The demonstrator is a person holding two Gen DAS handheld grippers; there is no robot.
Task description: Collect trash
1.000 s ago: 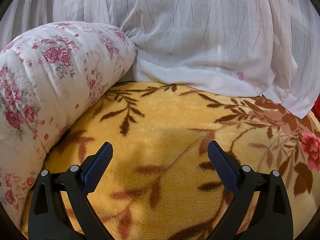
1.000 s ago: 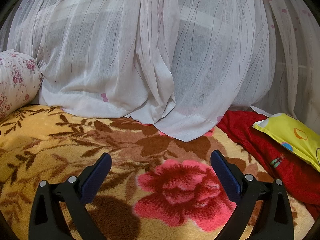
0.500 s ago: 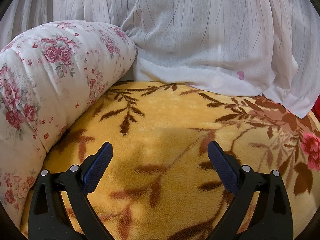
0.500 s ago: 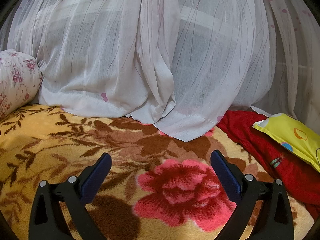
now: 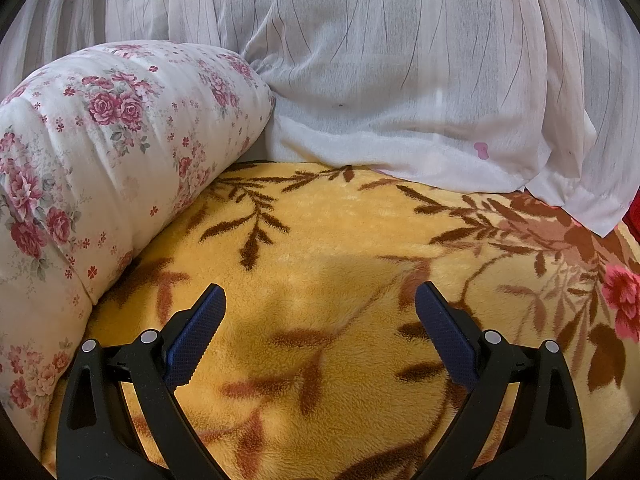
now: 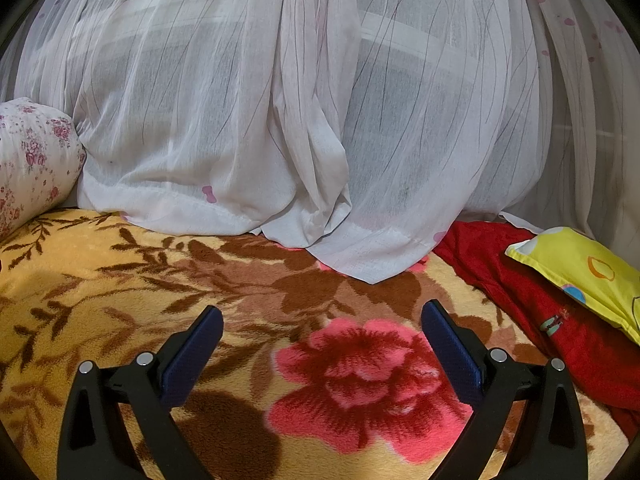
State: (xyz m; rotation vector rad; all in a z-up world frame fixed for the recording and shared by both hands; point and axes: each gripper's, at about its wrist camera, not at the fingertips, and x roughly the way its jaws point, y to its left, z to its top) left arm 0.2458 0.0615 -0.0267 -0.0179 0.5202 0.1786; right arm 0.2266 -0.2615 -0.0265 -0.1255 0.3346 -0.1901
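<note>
No trash shows in either view. My left gripper [image 5: 320, 300] is open and empty, held low over a yellow plush blanket [image 5: 328, 232] with brown leaf patterns. My right gripper [image 6: 322, 320] is open and empty over the same blanket [image 6: 80, 264], above a large pink flower print [image 6: 360, 384].
A white pillow with pink roses [image 5: 100, 152] lies at the left; it also shows in the right wrist view [image 6: 32, 160]. A sheer white curtain [image 6: 300, 120] hangs at the back onto the blanket. A red cloth [image 6: 540, 304] and a yellow pillow [image 6: 580, 276] lie at the right.
</note>
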